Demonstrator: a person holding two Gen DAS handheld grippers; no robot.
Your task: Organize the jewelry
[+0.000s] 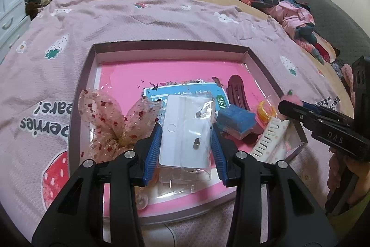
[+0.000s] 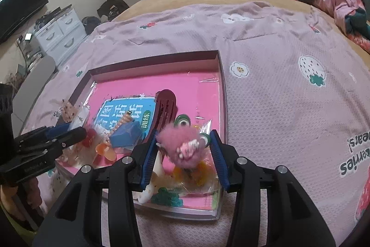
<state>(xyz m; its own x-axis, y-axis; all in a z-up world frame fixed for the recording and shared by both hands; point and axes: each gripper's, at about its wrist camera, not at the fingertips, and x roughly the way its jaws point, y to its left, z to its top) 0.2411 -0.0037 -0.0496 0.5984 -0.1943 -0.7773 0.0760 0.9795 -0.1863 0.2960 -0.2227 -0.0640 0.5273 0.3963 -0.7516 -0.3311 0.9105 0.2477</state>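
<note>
We see the shallow grey-rimmed cardboard tray with a pink printed floor point(image 1: 89, 75) lying on the lilac strawberry-print bedspread point(image 1: 161, 15). Our left gripper point(image 1: 185, 140) has its blue-padded jaws apart, flanking the clear plastic packet with a white earring card point(image 1: 182, 131) near the tray's 6 o'clock edge; whether the pads touch it, we cannot tell. At 9 o'clock of the packet sits the sheer beige floral-dotted bow point(image 1: 106, 117); at 2 o'clock, the small blue box point(image 1: 235, 118) and dark red hair clip point(image 1: 238, 92). Our right gripper point(image 2: 185, 149) has its jaws spread around the fluffy pink pom-pom hair accessory point(image 2: 182, 142), above a cream comb point(image 2: 150, 179).
</note>
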